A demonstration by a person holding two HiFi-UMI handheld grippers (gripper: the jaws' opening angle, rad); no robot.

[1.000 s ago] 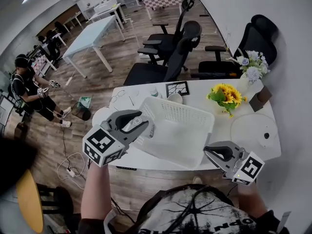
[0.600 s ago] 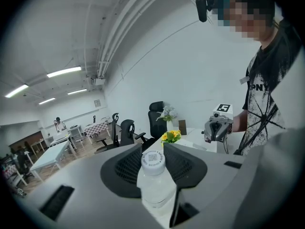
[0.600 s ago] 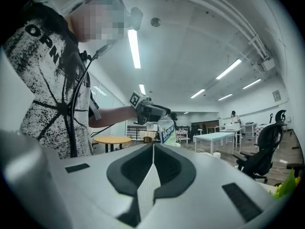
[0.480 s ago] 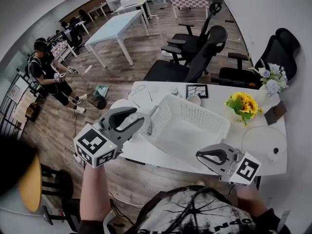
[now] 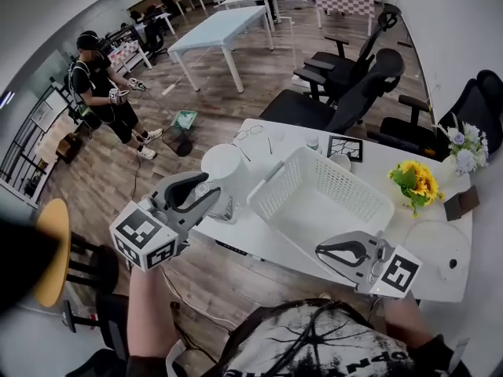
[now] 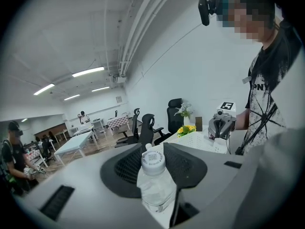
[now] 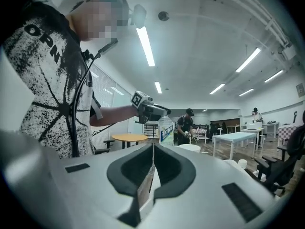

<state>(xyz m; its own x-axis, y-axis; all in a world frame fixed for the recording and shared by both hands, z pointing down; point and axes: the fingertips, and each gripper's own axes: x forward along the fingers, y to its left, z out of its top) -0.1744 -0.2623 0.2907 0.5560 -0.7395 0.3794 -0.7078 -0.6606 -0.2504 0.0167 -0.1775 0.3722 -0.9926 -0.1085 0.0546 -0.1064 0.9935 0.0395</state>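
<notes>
White bench [image 5: 253,232] stands below me. My left hand-held gripper [image 5: 212,199] pinches a clear bottle [image 6: 155,182], perhaps water-filled, over the bench's left edge, beside the white basket [image 5: 302,183]. My right hand-held gripper [image 5: 322,251] is pressed together.

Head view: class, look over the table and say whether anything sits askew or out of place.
The white basket sits skewed, at an angle to the edges of the table, one corner close to the front edge. Nothing looks spilled or broken.

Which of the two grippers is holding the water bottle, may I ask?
The left gripper clasps the water bottle; the right gripper is shut on nothing.
</notes>
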